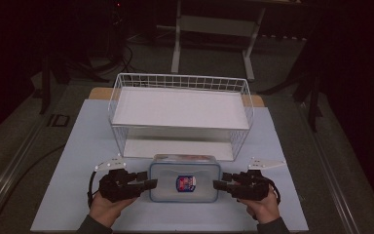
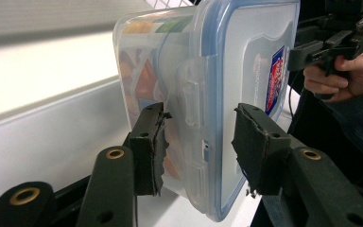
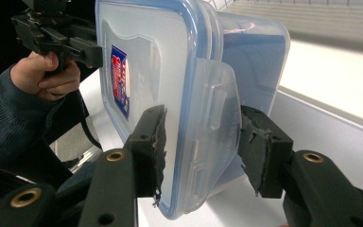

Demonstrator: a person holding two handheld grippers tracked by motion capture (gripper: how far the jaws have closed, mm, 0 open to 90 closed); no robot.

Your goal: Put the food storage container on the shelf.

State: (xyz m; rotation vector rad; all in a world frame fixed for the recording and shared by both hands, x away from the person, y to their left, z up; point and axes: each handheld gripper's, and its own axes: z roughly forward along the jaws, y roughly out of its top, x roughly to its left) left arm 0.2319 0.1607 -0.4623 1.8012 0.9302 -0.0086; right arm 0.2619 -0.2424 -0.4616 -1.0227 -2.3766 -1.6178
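A clear plastic container [image 1: 185, 168] with a blue-rimmed lid and a red and blue sticker [image 1: 186, 183] lies flat on the table, in front of the wire basket. My left gripper [image 1: 151, 184] is at its left end and my right gripper [image 1: 216, 185] at its right end. In the left gripper view, the left gripper [image 2: 198, 142] is open, its jaws astride the container's [image 2: 246, 56] end latch with a small gap at the lid side. The right gripper [image 3: 201, 142] is likewise open astride the opposite latch of the container [image 3: 170, 61]. Coloured contents show through the wall.
A white wire basket [image 1: 180, 76] holding a white board [image 1: 180, 107] stands just behind the container. The pale blue table top [image 1: 78, 146] extends to both sides. A metal stand [image 1: 214, 24] rises from the dark floor behind the table.
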